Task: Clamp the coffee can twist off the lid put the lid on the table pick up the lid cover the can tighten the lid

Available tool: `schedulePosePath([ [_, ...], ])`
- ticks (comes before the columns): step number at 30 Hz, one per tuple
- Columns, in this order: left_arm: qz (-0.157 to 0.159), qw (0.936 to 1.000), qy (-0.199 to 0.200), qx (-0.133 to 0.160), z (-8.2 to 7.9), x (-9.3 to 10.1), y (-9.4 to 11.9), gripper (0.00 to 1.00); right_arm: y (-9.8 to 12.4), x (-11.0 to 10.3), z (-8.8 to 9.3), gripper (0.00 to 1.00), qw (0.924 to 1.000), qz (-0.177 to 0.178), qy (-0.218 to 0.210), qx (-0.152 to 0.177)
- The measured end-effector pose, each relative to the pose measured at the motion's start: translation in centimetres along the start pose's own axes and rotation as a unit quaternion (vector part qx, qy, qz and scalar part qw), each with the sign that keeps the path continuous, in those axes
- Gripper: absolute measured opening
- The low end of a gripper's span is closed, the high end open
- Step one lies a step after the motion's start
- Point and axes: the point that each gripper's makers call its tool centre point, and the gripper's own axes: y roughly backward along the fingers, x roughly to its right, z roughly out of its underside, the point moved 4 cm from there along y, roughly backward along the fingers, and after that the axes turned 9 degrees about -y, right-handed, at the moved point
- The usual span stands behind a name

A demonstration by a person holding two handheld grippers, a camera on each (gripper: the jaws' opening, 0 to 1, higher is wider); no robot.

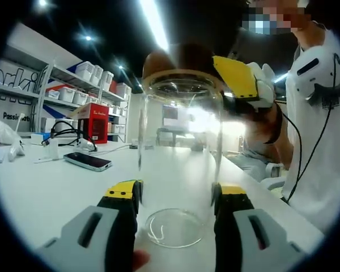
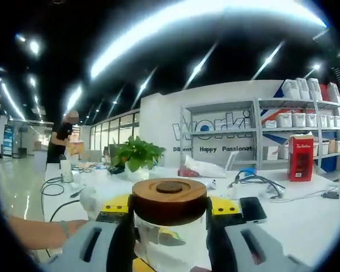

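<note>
The coffee can (image 1: 178, 164) is a clear glass cylinder with a thick transparent base and appears empty; it stands upright on the white table (image 1: 56, 187), directly ahead of the left gripper (image 1: 177, 195) and between its two yellow-tipped jaws. Those jaws bear on the lower wall of the can from either side, so this gripper is judged to be clamping the can and holding it steady. The lid (image 2: 169, 202) is a round wooden disc, brown, with a shallow circular recess at its centre; it sits on the mouth of the can, level with the tips of the right gripper (image 2: 169, 207), whose jaws close on the lid's rim from both sides. In the left gripper view the right gripper (image 1: 238, 79) shows above and beyond the can, at the lid. Handling assessment: glass is rigid, smooth and brittle — excess clamping force or a tilt against the table risks slip or breakage, so the low hold near the base is the stable one. The wooden lid is light, stiff and offers better friction; it is best gripped across its full diameter at the rim. Whether the lid is being loosened or tightened cannot be determined. A phone (image 1: 88, 161) and a red box (image 1: 93, 121) lie well to one side of the left gripper.
</note>
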Motion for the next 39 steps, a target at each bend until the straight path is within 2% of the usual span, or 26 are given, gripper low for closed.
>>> schedulePosePath([
  [9, -0.001, 1.0, 0.0, 0.0, 0.0, -0.1, 0.1, 0.43, 0.0, -0.1, 0.0, 0.45, 0.9997, 0.024, 0.0, 0.01],
  [18, 0.0, 1.0, 0.0, -0.001, 0.1, -0.1, 0.2, 0.43, 0.3, 0.1, -0.3, 0.46, 0.9996, 0.015, -0.005, 0.021],
  [21, 0.0, 1.0, 0.0, -0.001, 0.1, -0.1, 0.2, 0.43, 0.5, 0.0, -1.1, 0.51, 0.9995, -0.008, -0.016, 0.028],
  [24, 0.0, 1.0, 0.0, -0.001, 0.1, -0.1, 0.2, 0.43, 1.0, -0.1, -1.0, 0.62, 0.9984, -0.055, -0.013, 0.01],
  [26, 0.0, 1.0, 0.0, -0.001, 0.1, -0.1, 0.1, 0.43, 1.3, 1.0, -1.5, 0.65, 0.9949, -0.09, -0.044, 0.01],
  [28, -0.001, 1.0, 0.0, -0.002, 0.0, 0.0, 0.1, 0.43, 1.3, 2.7, -2.5, 0.7, 0.9874, -0.141, -0.071, 0.009],
  [29, -0.001, 1.0, 0.0, -0.002, 0.0, 0.0, 0.1, 0.43, 1.3, 3.7, -2.9, 0.7, 0.9852, -0.155, -0.073, 0.006],
  [30, -0.001, 1.0, 0.0, -0.002, 0.0, 0.1, 0.0, 0.43, 1.3, 4.1, -3.4, 0.68, 0.9833, -0.17, -0.065, 0.009],
  [31, -0.001, 1.0, 0.0, -0.002, 0.0, 0.1, 0.0, 0.42, 1.2, 4.5, -3.9, 0.67, 0.9774, -0.206, -0.044, 0.008],
  [32, -0.001, 1.0, 0.0, -0.002, 0.0, 0.0, 0.0, 0.42, 1.2, 4.6, -4.1, 0.66, 0.9693, -0.243, -0.036, -0.001],
  [33, -0.001, 1.0, -0.001, -0.002, 0.0, 0.0, 0.0, 0.42, 1.3, 4.5, -4.2, 0.65, 0.956, -0.291, -0.032, -0.017],
  [35, -0.001, 1.0, -0.001, -0.002, 0.1, 0.0, 0.0, 0.42, 0.8, 4.8, -4.2, 0.65, 0.941, -0.336, -0.018, -0.032],
  [36, -0.001, 1.0, -0.001, -0.002, 0.1, 0.0, 0.1, 0.42, 0.7, 4.8, -4.3, 0.63, 0.9307, -0.364, -0.013, -0.037],
  [37, -0.001, 1.0, -0.001, -0.002, 0.1, 0.0, 0.1, 0.42, 0.7, 4.7, -4.3, 0.61, 0.9189, -0.391, -0.021, -0.046],
  [39, 0.0, 1.0, -0.001, -0.002, 0.1, 0.0, 0.0, 0.42, 0.8, 4.0, -5.0, 0.63, 0.8923, -0.449, -0.028, -0.04],
])
